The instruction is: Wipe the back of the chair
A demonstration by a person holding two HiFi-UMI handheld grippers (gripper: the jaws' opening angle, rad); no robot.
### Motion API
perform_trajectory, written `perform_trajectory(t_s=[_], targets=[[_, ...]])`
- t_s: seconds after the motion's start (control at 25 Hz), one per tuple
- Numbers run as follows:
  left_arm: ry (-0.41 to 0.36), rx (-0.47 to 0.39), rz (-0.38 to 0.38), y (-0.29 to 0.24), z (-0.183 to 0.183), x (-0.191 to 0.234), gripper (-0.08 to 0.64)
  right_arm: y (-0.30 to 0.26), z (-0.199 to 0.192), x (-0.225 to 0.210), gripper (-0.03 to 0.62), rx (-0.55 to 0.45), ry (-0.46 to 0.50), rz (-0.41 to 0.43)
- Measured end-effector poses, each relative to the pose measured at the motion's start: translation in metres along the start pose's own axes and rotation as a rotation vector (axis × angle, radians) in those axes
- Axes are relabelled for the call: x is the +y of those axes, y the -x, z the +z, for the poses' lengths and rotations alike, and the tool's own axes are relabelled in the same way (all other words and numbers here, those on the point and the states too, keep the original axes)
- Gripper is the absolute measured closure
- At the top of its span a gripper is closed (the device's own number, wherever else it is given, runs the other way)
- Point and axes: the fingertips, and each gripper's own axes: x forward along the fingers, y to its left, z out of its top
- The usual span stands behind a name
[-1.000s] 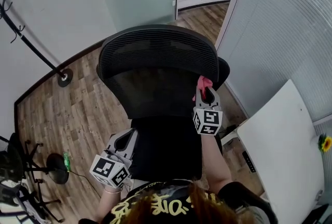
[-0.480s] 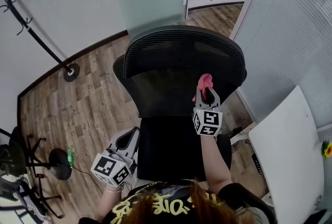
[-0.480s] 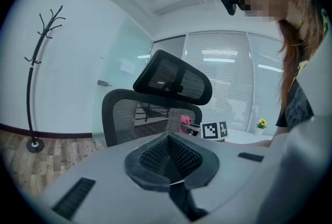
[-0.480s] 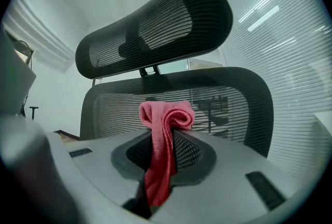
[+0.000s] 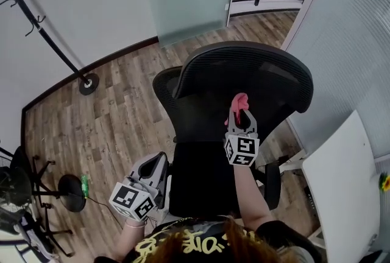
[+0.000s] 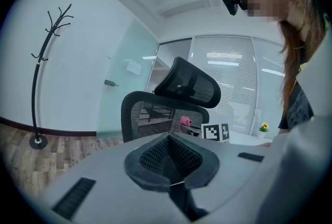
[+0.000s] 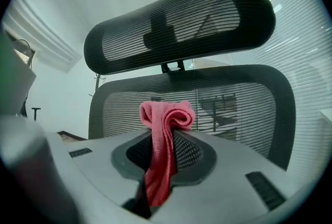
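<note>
— Which step is the person working on?

— Judging from the layout, the very start of the wipe; the right gripper (image 5: 239, 117) is pinching a pink cloth (image 5: 239, 101), its jaws clamped on the middle of the cloth so that a rolled tuft is sticking out past the tips; that tuft is pointing at 12 o'clock, straight at the mesh backrest (image 5: 195, 111) of the chair.

— Is the cloth pressing on the mesh yet?

— I am not managing to tell; in the right gripper view the cloth (image 7: 165, 127) is sitting in front of the backrest (image 7: 238, 109), below the headrest (image 7: 207, 15), but contact or a small gap is looking much the same.

— And the other side?

— The left gripper (image 5: 157, 165) is hanging low at about 7 o'clock of the seat (image 5: 201, 179), jaws together on nothing; it is taking no part, I think.

— So what is the next move asking for?

— Probably pushing the tuft flat onto the mesh, then sweeping toward 9 and 3 o'clock in rows; the grip is needing to hold firm so the cloth is not sliding out; the chair is likely standing on casters, so hard pressure is risking a swivel toward the desk (image 5: 341, 182) at 4 o'clock.
</note>
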Motion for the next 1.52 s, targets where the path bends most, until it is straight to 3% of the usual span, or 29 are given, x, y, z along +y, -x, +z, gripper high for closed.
perform_trajectory(t_s=[0.52,1.52], targets=[[0.023,0.01,0.007,0.025,0.001,0.051,0.569,-0.023,0.01,0.078,0.524,-0.02,-0.034,0.034],[0.039,0.0,0.026,0.074,-0.005,0.109,0.569,-0.046,0.007,0.181,0.524,-0.027,0.025,0.132]])
